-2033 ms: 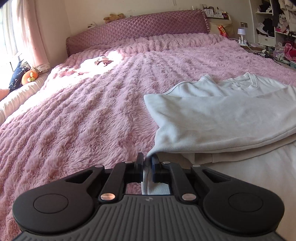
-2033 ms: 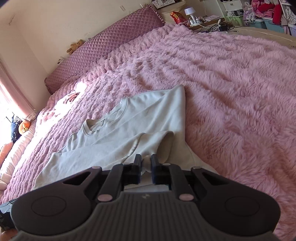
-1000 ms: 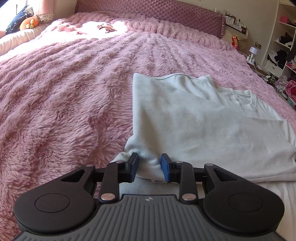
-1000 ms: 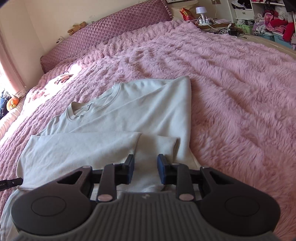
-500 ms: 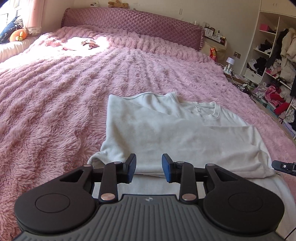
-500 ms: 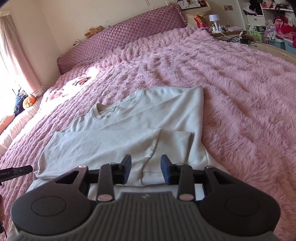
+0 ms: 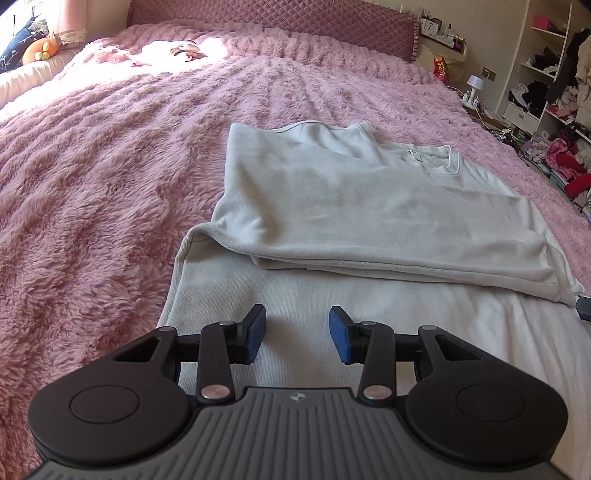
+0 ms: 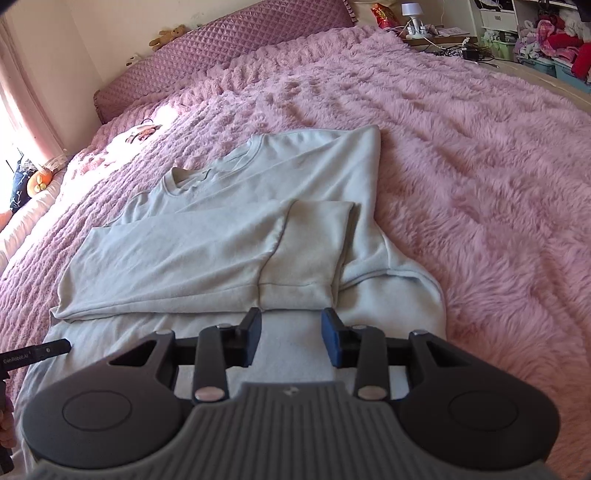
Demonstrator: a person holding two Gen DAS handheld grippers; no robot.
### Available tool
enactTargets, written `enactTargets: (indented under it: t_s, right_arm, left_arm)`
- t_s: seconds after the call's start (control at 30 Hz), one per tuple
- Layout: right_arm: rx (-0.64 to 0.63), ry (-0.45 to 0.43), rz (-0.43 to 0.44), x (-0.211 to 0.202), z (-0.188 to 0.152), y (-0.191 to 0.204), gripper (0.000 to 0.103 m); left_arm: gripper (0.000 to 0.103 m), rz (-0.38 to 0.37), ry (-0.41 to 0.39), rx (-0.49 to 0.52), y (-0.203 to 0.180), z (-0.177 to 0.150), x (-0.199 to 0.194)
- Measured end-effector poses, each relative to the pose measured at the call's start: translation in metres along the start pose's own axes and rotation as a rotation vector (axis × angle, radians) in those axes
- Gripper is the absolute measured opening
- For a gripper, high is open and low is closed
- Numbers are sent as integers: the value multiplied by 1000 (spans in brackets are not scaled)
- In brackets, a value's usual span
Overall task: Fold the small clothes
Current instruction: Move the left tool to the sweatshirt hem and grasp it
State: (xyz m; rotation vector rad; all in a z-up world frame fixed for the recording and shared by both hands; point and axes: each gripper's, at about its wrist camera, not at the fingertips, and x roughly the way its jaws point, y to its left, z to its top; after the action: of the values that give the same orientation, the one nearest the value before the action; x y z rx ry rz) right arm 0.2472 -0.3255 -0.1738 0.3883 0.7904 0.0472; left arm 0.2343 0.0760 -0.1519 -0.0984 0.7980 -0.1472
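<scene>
So the left gripper (image 7: 297, 334) had just let go of the sweatshirt (image 7: 369, 206): its fingers were pinching the fabric two seconds back, and they'd been opening until they stood spread with nothing between them. Same story for the right gripper (image 8: 291, 336), fingers apart and empty. The sweatshirt lay on the pink bed (image 7: 110, 166), folded partway over itself, so that fold looked done.

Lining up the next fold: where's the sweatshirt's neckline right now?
In the left wrist view the neckline sits upper right, at the sweatshirt's far end toward the headboard, beyond the folded-over layer.
</scene>
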Motion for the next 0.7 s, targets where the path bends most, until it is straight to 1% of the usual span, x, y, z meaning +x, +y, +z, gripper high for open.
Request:
enactTargets:
  t_s: [0.07, 0.13, 0.23, 0.3, 0.33, 0.4, 0.53, 0.7]
  right_arm:
    - [14, -17, 18, -25, 1, 0, 36]
    - [20, -36, 43, -53, -3, -2, 42]
    - [-3, -67, 70, -107, -19, -8, 46]
    - [-35, -76, 74, -137, -33, -12, 46]
    - [-51, -74, 72, -151, -42, -15, 46]
    - [-70, -59, 69, -175, -59, -22, 46]
    - [-77, -7, 48, -210, -94, -35, 46]
    - [-37, 68, 43, -229, -135, -48, 45]
  left_arm:
    - [47, -34, -20, -26, -1, -1, -19]
    - [47, -57, -40, -34, -3, -4, -43]
    - [48, -98, -66, -31, -6, -13, -85]
    - [54, -119, -70, -36, -4, -23, -111]
    - [55, -119, -71, -38, -3, -29, -122]
    - [55, -132, -63, -48, 4, -43, -143]
    - [55, -131, -37, -77, 20, -69, -170]
    - [55, -156, 10, -171, 50, -98, -182]
